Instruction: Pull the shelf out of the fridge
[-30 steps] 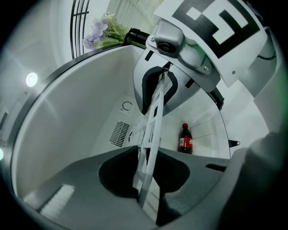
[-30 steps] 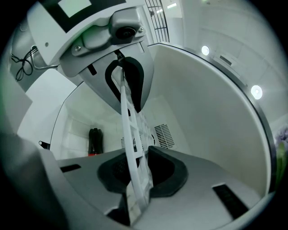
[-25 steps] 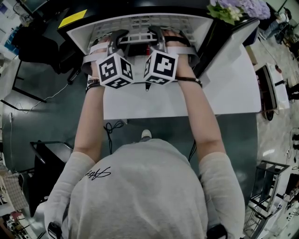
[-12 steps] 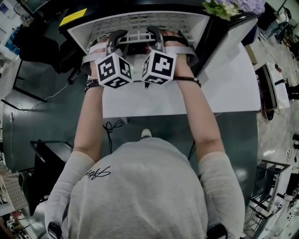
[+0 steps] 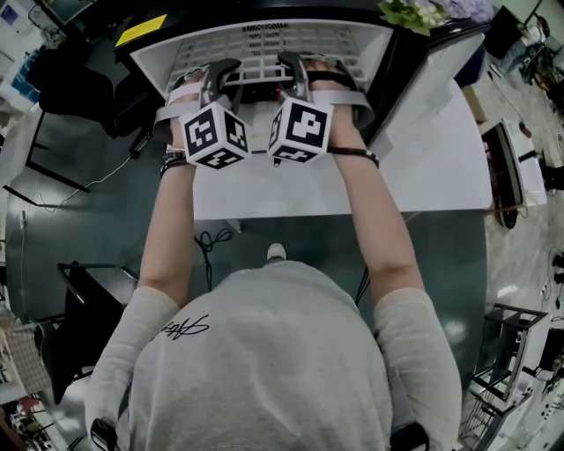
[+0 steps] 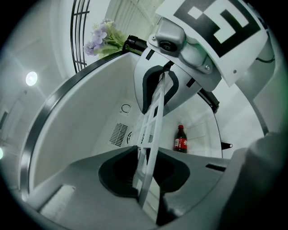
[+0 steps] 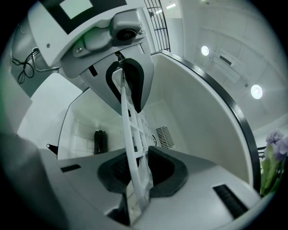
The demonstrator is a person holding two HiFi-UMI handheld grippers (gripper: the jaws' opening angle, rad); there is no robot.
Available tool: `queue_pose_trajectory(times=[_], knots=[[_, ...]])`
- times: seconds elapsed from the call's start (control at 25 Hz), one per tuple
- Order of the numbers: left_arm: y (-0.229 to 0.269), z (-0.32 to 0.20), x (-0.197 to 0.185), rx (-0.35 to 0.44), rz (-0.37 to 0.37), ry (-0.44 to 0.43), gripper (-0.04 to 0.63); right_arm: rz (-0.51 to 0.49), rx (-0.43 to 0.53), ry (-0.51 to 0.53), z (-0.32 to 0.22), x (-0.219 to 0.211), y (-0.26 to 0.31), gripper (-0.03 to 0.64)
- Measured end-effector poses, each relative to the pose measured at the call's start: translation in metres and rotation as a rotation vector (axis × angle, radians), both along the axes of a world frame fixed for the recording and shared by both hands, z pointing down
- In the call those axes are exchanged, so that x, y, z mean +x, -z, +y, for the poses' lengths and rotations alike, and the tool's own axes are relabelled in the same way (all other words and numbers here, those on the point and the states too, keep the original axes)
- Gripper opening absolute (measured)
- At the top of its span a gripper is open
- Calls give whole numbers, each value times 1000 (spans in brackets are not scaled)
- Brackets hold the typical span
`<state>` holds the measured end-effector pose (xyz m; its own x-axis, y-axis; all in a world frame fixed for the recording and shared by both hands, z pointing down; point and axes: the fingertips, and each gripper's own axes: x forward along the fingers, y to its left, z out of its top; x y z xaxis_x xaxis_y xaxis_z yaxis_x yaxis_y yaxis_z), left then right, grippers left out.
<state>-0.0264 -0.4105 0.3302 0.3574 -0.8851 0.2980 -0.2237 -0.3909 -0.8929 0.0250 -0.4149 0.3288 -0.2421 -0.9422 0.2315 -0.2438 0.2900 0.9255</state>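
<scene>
Holding the shelf [image 5: 256,74] by its front edge with both grippers, side by side at the mouth of the fridge [image 5: 148,63].

Reading the left gripper [image 5: 220,70] as narrow, pads pressed onto a white bar of the grid. Same for the right gripper [image 5: 296,67]: narrow, clamped on a bar further along the same edge.

Seen edge-on in both gripper views, grid running from one pair of jaws up to the other pair.

From the head view: rest of the shelf inside the white cavity, front edge at the opening, just ahead of the two marker cubes. Can't tell whether resting on its rails.

Inside, per left gripper view:
- cola bottle [image 6: 180,139] with a red label, upright near the back
- vent grille [image 6: 119,134] on the back wall

Per right gripper view: dark upright bottle shape [image 7: 100,141] towards the back, too dim to tell whether the same one.

Around it:
- fridge set on a white table [image 5: 423,167]
- door [image 5: 441,70] swung open on the right
- flowers [image 5: 414,13] on top near the door side
- yellow sheet [image 5: 139,32] on the dark top at the left

Forearms bare, a band at each wrist.
</scene>
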Motion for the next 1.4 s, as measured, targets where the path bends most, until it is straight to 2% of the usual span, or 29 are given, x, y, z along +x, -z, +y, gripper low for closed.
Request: queue_pose_trajectory(times=[1.4], knots=[[0, 32, -2, -16, 4, 9, 61, -8, -4, 8, 33, -3, 0, 60]])
